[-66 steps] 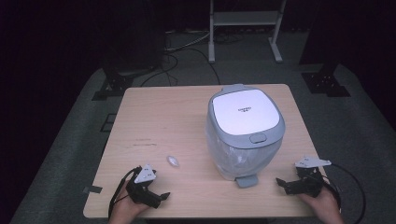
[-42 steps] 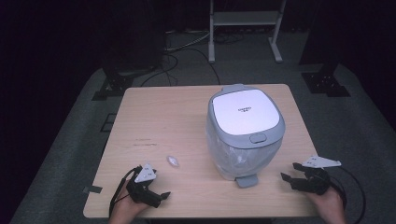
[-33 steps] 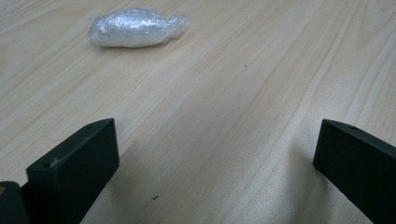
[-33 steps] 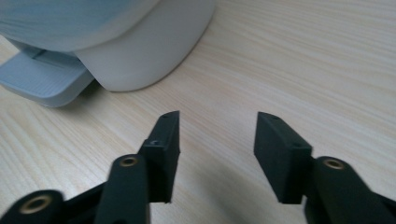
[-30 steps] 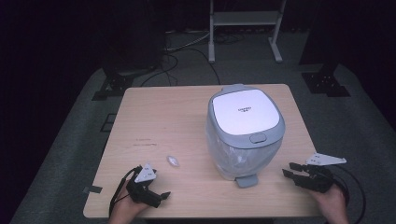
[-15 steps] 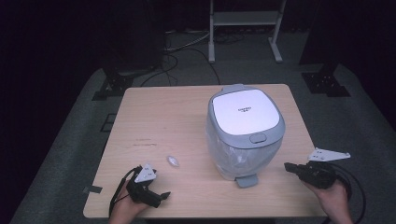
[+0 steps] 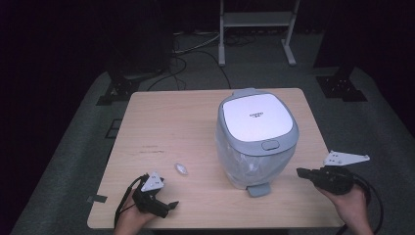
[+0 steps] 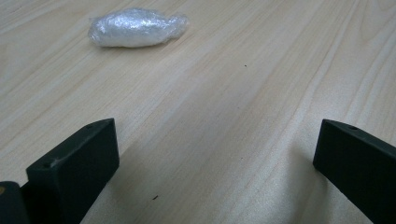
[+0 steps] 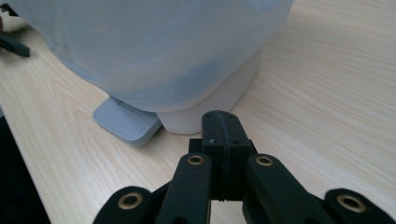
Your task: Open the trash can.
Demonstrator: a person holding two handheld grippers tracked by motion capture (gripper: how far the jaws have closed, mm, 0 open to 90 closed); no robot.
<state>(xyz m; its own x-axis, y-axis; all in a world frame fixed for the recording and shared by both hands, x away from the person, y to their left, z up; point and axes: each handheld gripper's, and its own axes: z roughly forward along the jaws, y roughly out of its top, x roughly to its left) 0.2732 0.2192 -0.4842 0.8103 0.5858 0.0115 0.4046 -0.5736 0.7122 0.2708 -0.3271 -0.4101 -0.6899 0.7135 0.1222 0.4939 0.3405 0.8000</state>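
A small wad of clear plastic wrap (image 7: pixel 181 168) (image 8: pixel 137 28) lies on the wooden table (image 7: pixel 176 122). My left gripper (image 7: pixel 169 206) (image 8: pixel 217 149) rests near the table's front left edge, just short of the wad, open wide with bare wood between its jaws. A pedal bin (image 7: pixel 257 134) (image 9: pixel 163 46) with a white lid, a grey rim and a clear liner stands right of centre. Its grey pedal (image 7: pixel 258 189) (image 9: pixel 126 122) faces the front edge. My right gripper (image 7: pixel 299 172) (image 9: pixel 222 126) hovers to the right of the bin's base, shut on nothing and pointing at the base beside the pedal.
A person's hands come in from the front edge, each holding a gripper with a trailing cable. Beyond the table stand a white metal rack (image 7: pixel 254 19), black stands and cables on the grey floor. Bare tabletop stretches across the left and far side.
My right gripper has lifted off the table beside the bin, and its jaws have come together. The left gripper and the plastic wad have stayed put.
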